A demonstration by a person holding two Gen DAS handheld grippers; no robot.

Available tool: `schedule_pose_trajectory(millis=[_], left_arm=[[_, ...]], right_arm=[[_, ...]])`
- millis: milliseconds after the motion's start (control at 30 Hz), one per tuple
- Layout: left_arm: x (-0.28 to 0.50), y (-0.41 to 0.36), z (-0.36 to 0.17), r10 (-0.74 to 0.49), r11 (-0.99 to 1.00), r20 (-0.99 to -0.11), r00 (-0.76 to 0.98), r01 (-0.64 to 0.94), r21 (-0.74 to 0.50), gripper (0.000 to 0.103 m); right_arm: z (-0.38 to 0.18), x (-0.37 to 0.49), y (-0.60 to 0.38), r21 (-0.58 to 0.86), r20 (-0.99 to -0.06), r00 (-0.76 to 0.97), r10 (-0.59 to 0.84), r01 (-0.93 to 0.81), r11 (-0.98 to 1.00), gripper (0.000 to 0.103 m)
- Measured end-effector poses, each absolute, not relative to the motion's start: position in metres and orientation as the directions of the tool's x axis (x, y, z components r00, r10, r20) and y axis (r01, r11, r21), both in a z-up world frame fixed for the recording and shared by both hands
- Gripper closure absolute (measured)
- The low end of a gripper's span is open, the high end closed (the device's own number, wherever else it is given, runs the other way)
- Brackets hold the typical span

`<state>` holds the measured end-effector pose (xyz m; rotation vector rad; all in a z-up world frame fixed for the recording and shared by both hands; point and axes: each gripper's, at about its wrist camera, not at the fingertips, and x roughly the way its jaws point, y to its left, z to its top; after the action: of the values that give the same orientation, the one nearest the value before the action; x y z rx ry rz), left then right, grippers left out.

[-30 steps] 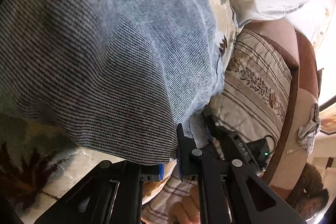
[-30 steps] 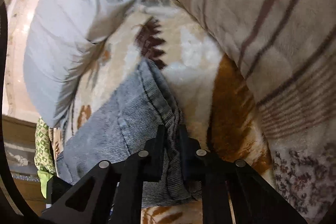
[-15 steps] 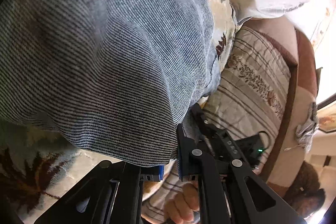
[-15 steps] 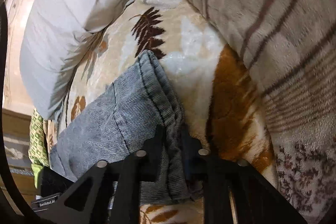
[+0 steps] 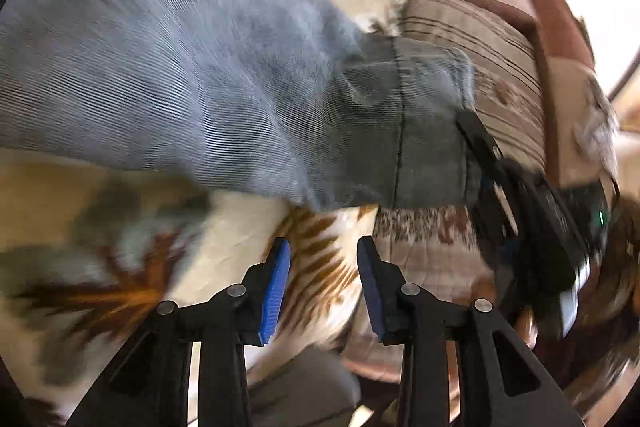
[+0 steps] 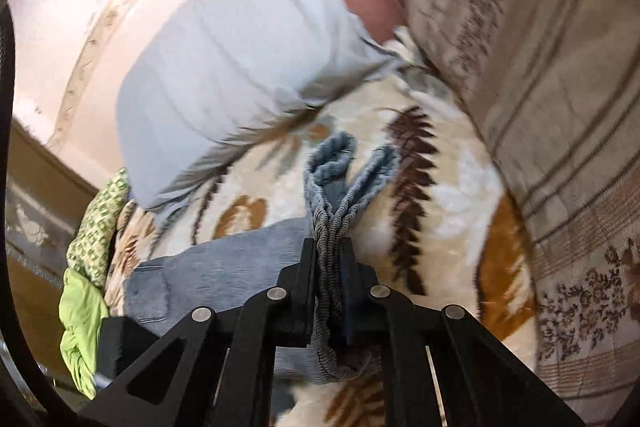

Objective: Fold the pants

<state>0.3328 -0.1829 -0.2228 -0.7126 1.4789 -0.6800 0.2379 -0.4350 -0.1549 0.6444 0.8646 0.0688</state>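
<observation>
Blue-grey denim pants (image 5: 192, 75) lie across a leaf-patterned blanket (image 5: 120, 259) in the left wrist view. My left gripper (image 5: 323, 247) hangs above the blanket just short of the denim's near edge; its jaws are opening and nothing is between the blue pads (image 5: 276, 287). The other gripper, black, shows at the pants' right end (image 5: 480, 143), clamped on the hem. In the right wrist view my right gripper (image 6: 326, 247) is shut on bunched folds of the pants (image 6: 332, 195), lifted off the blanket (image 6: 452, 211), with more denim trailing down left (image 6: 224, 267).
A grey pillow (image 6: 240, 67) lies beyond the pants. A striped, flower-patterned cushion (image 6: 540, 87) rises on the right. Green cloth (image 6: 84, 307) is heaped at the left edge. A brown bed frame (image 5: 552, 39) runs along the far right in the left wrist view.
My left gripper has let go of the pants edge, opened and risen back from it. My right gripper has lifted with the hem still pinched, so the denim now bunches upward.
</observation>
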Motion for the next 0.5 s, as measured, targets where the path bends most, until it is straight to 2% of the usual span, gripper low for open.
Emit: schedule_pose_trajectory(millis=[167, 333, 500], left_arm=[[0.358, -0.131, -0.185, -0.714, 0.695, -0.684, 0.145, 0.031, -0.719, 0.064], [0.390, -0.099, -0.167, -0.736, 0.663, -0.646, 0.203, 0.025, -0.748, 0.063], [0.409, -0.057, -0.170, -0.784, 0.599, -0.587, 0.204, -0.001, -0.801, 0.060]], right_arm=[[-0.128, 0.241, -0.394, 0.549, -0.655, 0.679, 0.331, 0.127, 0.826, 0.093], [-0.103, 0.244, -0.343, 0.531, -0.632, 0.685, 0.362, 0.042, 0.847, 0.093], [-0.094, 0.251, -0.284, 0.521, -0.614, 0.671, 0.415, -0.050, 0.852, 0.093]])
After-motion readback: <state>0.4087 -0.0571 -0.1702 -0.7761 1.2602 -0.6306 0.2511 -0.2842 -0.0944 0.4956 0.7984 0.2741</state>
